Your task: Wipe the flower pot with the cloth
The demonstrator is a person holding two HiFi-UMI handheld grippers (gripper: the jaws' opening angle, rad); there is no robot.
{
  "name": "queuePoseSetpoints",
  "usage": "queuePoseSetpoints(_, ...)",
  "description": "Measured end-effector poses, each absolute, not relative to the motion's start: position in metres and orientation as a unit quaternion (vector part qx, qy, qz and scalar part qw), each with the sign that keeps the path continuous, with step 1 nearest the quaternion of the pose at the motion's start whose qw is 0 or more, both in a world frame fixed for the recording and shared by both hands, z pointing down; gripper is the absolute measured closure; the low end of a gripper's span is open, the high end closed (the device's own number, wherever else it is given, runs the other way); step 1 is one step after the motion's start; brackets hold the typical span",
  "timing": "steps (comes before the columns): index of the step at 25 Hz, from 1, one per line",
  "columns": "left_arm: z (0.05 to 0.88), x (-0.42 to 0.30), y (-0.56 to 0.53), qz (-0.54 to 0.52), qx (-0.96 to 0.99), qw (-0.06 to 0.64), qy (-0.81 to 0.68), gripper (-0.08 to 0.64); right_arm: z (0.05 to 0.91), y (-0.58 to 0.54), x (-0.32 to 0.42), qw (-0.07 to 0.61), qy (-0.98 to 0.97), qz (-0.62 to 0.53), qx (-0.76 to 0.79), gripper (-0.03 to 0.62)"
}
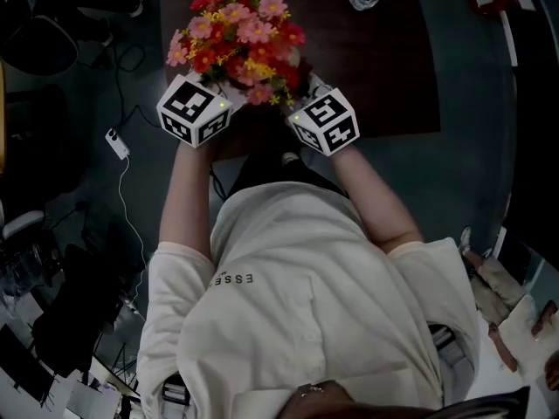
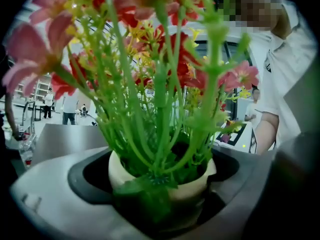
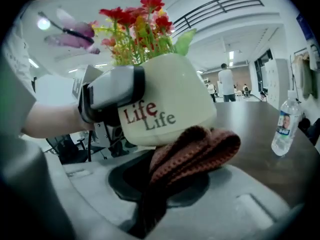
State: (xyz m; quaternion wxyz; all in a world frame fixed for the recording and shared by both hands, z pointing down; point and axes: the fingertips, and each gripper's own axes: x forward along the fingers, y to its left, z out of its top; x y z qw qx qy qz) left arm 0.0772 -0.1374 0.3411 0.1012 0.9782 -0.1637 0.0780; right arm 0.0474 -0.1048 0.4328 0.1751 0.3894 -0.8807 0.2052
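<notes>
On my left, the left hand-held gripper [image 2: 161, 196] was clamped across the flower pot [image 2: 192, 184], one jaw on each side of its cream wall, with green stems rising right in front of that camera. The pot sat between both grippers, close to the near edge of the dark tabletop [image 1: 384, 68], and its red, pink and yellow flowers [image 1: 240, 33] spread above the marker cubes. I couldn't tell whether it rested on the tabletop or hung clear. To the right, the right hand-held gripper [image 3: 152, 199] was pinching a folded brown-red knitted cloth [image 3: 195, 149], the fold pressed against the pot's lower side under the "Life" lettering. Further right, a water bottle [image 3: 284, 126] stood upright, well apart
</notes>
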Motion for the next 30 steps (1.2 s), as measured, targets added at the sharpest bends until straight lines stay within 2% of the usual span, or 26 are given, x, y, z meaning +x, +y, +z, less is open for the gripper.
queuePoseSetpoints(11,0.305,0.085,-0.12,0.037,0.981,0.12,-0.147,-0.011,0.409,-0.073,0.006,0.147,-0.921,0.181,0.312,0.546)
queuePoseSetpoints(21,0.28,0.097,-0.096,0.022,0.988,0.118,-0.098,-0.012,0.398,-0.107,0.112,0.112,-0.873,0.2,0.431,0.546)
queuePoseSetpoints(30,0.27,0.116,-0.088,0.018,0.99,0.128,-0.054,-0.012,0.35,-0.109,0.102,0.053,-0.902,0.117,0.412,0.546)
